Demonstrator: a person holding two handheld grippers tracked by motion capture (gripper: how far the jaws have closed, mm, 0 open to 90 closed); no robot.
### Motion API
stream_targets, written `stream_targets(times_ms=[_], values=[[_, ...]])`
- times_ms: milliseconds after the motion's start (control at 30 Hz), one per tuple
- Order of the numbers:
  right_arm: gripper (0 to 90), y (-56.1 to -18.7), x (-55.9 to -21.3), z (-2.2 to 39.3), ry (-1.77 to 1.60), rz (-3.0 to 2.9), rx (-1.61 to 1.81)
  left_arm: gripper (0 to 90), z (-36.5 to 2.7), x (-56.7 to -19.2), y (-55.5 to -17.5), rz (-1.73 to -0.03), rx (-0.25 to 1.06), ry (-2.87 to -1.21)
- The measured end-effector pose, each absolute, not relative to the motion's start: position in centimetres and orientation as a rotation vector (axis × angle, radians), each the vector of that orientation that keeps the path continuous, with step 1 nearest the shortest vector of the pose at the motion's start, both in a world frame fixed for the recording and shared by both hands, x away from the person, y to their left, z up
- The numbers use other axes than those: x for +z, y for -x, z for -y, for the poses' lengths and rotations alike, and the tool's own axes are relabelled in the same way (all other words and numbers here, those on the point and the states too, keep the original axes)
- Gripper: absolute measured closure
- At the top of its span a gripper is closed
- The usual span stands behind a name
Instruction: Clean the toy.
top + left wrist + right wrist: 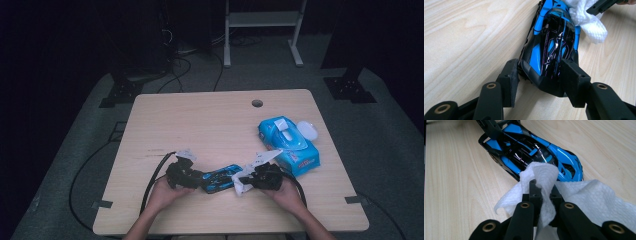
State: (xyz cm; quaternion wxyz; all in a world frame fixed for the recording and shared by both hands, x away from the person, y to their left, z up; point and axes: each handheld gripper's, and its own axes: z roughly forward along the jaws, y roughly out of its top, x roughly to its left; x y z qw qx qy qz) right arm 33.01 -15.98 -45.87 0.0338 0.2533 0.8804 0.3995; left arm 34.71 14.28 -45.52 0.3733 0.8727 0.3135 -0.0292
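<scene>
Wiping the blue and black toy car point(220, 179) was the work in hand, and it lay on the wooden table point(210, 130) near the person's edge, between the two hands. The left tongs point(541, 75) were clamped on one end of the car, one pad against each flank, so the body sat pinned to the table. The right tongs point(543, 191) were closed together on a bunched white wet wipe point(589, 197), and a fold of it rested on the car's glossy roof near the other end. To my eye the step was best done with short, light strokes along the car's length, drawn away from the clamped end, so the wipe would not push the car out of its hold. The left tongs needed only enough squeeze to stop the car from sliding, as a harder grip risked marking or cracking the thin bodywork. The loose tail of the wipe trailed on the table beside the car and could have snagged on the wheels or fins, so keeping the fold bunched under the jaw tips seemed wise. A blue pack of wet wipes point(289, 142) with its flap open lay well apart at the right side of the table, within reach should a fresh sheet be wanted.
</scene>
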Motion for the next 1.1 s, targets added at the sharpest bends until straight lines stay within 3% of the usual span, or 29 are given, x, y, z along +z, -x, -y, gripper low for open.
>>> stream_targets(times_ms=[233, 500, 867, 967, 1100], values=[[85.2, -32.9, -45.8, 16.1, -0.772, -2.718, 1.204, 50.2, -13.9, -45.3, -34.0, -0.757, 0.019, -2.25], [85.0, -33.9, -45.2, 16.3, -0.796, -2.708, 1.227, 50.2, -13.9, -45.4, -34.1, -0.753, 0.015, -2.246], [85.1, -33.7, -45.9, 16.1, -0.799, -2.711, 1.222, 41.6, -15.1, -45.5, -34.4, -0.875, -0.178, -2.177], [85.1, -33.6, -45.9, 16.0, -0.804, -2.705, 1.222, 43.1, -15.3, -45.6, -34.5, -0.902, -0.227, -2.162], [85.1, -33.5, -46.0, 16.0, -0.8, -2.701, 1.227, 53.4, -15.1, -45.9, -34.6, -0.935, -0.204, -2.158]])
